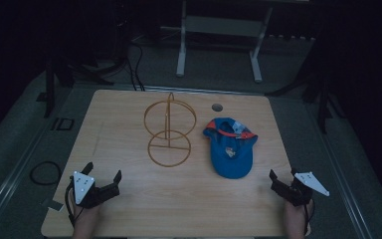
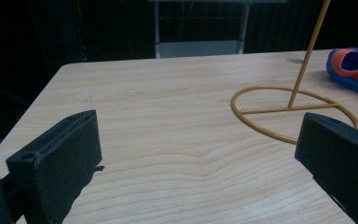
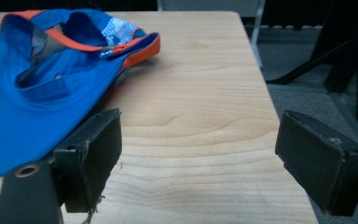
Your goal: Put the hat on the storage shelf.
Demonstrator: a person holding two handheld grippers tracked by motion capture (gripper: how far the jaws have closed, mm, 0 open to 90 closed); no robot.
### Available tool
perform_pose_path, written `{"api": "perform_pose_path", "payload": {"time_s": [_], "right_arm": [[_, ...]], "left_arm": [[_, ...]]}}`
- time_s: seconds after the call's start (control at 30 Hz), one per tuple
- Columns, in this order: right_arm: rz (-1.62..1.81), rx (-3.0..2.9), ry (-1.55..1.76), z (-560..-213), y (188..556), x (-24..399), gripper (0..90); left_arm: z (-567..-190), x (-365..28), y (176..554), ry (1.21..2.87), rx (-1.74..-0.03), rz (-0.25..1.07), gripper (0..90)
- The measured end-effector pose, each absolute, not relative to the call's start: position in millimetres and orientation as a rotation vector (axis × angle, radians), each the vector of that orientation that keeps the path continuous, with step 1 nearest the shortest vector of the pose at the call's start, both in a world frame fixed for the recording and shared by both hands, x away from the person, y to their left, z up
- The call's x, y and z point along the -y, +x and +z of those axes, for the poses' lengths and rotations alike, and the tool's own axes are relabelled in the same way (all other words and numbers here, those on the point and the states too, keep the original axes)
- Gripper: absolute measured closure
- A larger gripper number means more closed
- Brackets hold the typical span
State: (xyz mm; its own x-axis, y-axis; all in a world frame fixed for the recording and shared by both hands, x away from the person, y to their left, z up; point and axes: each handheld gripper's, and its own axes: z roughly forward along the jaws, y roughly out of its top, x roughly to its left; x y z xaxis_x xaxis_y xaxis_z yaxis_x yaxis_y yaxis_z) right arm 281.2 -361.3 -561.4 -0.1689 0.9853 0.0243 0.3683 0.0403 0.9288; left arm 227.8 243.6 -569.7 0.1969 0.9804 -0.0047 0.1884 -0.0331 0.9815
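Looks like we haven't started: both the left gripper [image 1: 103, 178] and right gripper [image 1: 282, 174] sit wide apart, empty. The cap [image 1: 231, 148] lies beside the wire stand [image 1: 169, 130], probably needing hanging.

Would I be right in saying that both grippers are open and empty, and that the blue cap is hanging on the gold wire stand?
Not quite: the cap lies on the table beside the stand, as the high view shows. Both the left gripper and right gripper are indeed open and empty.
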Motion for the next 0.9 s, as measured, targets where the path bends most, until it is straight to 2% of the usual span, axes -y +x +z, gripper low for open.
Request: {"api": "perform_pose_path", "payload": {"time_s": [0.27,0.53,0.9], "right_arm": [[1.119,-1.657,1.389,-545,283,360,14.5],[1.133,-1.739,1.301,-507,302,343,14.6],[1.136,-1.767,1.333,-483,327,330,14.4]], "left_arm": [[-569,-243,227,1.434,-1.187,0.980,0.7],[-567,-240,225,1.435,-1.144,0.989,0.8],[-566,-238,223,1.456,-1.127,0.958,0.8]]}}
